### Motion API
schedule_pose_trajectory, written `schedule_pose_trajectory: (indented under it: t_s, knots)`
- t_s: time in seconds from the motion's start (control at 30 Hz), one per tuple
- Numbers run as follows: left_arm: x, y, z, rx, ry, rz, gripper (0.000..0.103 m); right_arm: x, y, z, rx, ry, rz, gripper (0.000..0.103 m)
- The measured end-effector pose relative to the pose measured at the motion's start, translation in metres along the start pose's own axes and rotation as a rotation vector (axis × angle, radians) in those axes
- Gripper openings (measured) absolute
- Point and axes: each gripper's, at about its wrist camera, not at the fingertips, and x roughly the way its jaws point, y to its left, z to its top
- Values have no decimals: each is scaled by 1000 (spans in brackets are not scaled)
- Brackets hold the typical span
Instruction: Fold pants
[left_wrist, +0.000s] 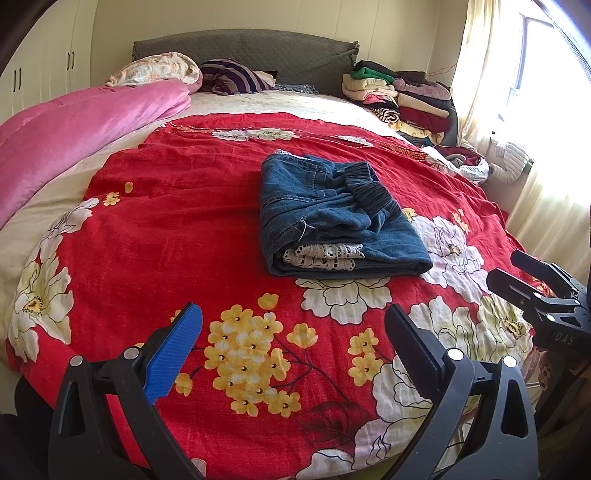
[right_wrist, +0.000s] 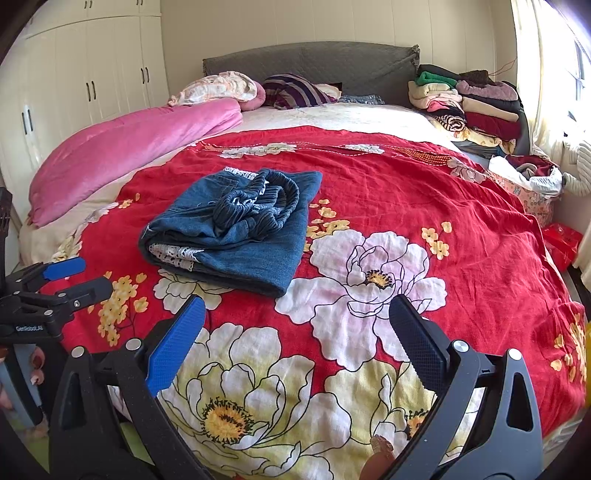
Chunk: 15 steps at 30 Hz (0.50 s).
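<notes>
A pair of blue denim pants (left_wrist: 332, 221) (right_wrist: 236, 236) lies folded into a compact rectangle on the red floral bedspread (left_wrist: 166, 221) (right_wrist: 406, 184). The gathered elastic waistband sits on top, and white lace trim shows at the near folded edge. My left gripper (left_wrist: 293, 332) (right_wrist: 75, 278) is open and holds nothing, hovering over the bedspread nearer than the pants and a little to their left. My right gripper (right_wrist: 295, 325) (left_wrist: 517, 271) is also open and holds nothing, near the bed's front edge, to the right of the pants. Neither gripper touches the pants.
A pink quilt (left_wrist: 85, 125) lies bunched along the bed's left side. Pillows (left_wrist: 229, 75) rest against the grey headboard (left_wrist: 243, 50). A stack of folded clothes (left_wrist: 402, 96) stands at the back right, with loose garments (right_wrist: 532, 177) below it. White wardrobes (right_wrist: 85, 77) stand left and a curtained window (left_wrist: 517, 74) is right.
</notes>
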Motion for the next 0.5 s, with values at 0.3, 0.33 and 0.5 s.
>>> schedule_pose_trajectory:
  t_s: [0.3, 0.33, 0.5]
  knots:
    - [-1, 1, -1, 3, 4, 1, 99, -1, -2, 0, 0, -2, -3, 94]
    - [-1, 0, -1, 3, 4, 1, 99, -1, -1, 0, -1, -2, -2, 94]
    - [0, 0, -1, 1, 6, 1, 99, -1, -3, -1, 4, 1, -5, 94]
